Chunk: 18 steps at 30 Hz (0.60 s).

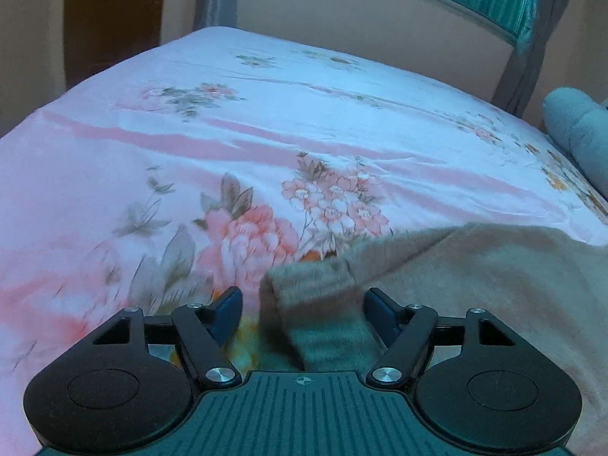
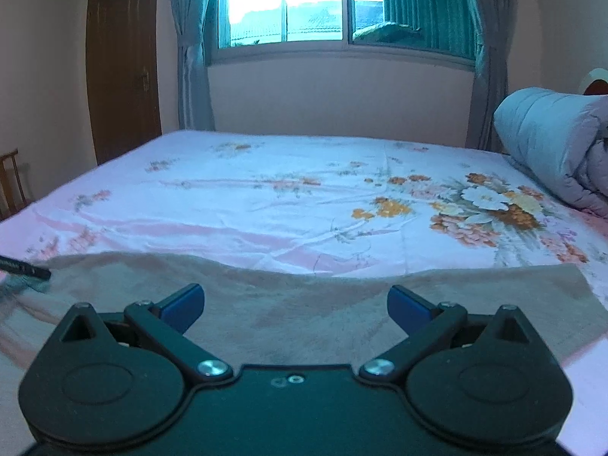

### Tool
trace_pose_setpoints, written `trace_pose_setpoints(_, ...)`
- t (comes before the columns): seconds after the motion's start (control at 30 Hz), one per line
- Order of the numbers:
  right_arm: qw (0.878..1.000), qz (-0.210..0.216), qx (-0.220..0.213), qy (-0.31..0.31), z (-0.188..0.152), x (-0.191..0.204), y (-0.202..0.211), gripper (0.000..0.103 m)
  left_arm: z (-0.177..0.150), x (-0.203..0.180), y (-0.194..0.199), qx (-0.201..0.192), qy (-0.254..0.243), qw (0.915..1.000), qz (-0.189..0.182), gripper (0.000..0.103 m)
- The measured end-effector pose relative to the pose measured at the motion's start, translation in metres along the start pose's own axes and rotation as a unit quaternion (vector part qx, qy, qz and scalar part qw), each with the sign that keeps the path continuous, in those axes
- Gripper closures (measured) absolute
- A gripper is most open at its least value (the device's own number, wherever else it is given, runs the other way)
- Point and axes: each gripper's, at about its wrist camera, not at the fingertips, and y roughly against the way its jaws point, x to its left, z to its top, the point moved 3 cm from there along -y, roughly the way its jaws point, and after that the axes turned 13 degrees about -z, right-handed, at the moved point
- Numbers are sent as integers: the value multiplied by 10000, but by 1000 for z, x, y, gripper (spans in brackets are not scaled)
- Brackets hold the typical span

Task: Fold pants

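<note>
The beige fleece pants (image 1: 475, 281) lie flat on the bed (image 1: 266, 121), which has a pink floral sheet. In the left wrist view they fill the lower right, and a folded corner (image 1: 304, 296) lies between the blue pads of my left gripper (image 1: 303, 304). Its jaws stand apart and the left pad is clear of the cloth. In the right wrist view the pants (image 2: 304, 304) stretch across the near bed as a wide band. My right gripper (image 2: 294, 296) hovers over their middle, wide open with nothing gripped. A dark tip of the left gripper (image 2: 26, 268) shows at the pants' left end.
A rolled blue-grey quilt (image 2: 551, 144) lies at the bed's right end. Beyond the bed are a window (image 2: 288, 3) with teal curtains (image 2: 190, 45) and a wooden door (image 2: 125, 60). A wooden chair (image 2: 11, 182) stands at the far left.
</note>
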Motion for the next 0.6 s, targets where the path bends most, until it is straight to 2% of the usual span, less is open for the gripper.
trace_pose_setpoints(0.07, 10000, 3, 54, 44, 0, 1, -13, 6, 1, -2, -9, 41, -137, 9999, -3, 26)
trace_pose_setpoints(0.17, 10000, 30, 81, 15, 0, 0, -20, 6, -1, -7, -16, 82, -335, 9994, 37, 27)
trace_pose_setpoints(0.2, 9999, 53, 88, -3, 0, 0, -22, 6, -1, -8, -15, 82, -341, 9994, -7, 32)
trace_pose_setpoints(0.23, 9999, 73, 96, -7, 0, -1, -24, 6, 0, -8, -12, 39, -346, 9993, -146, 54)
trace_pose_setpoints(0.27, 9999, 87, 102, 6, 0, -1, -25, 6, 3, -10, -7, -7, -370, 9992, -149, 66)
trace_pose_setpoints(0.33, 9998, 141, 111, 69, 2, 0, -30, 6, 7, -21, 6, -135, -558, 9980, -248, 76)
trace_pose_setpoints(0.5, 9976, 478, 105, 482, 6, 12, -49, 6, 24, -44, 77, -1105, -744, 9884, -726, 82)
trace_pose_setpoints(0.6, 9937, 649, -6, 916, 8, 24, -62, 10, 30, -56, 111, -1345, -1004, 9820, -871, 82)
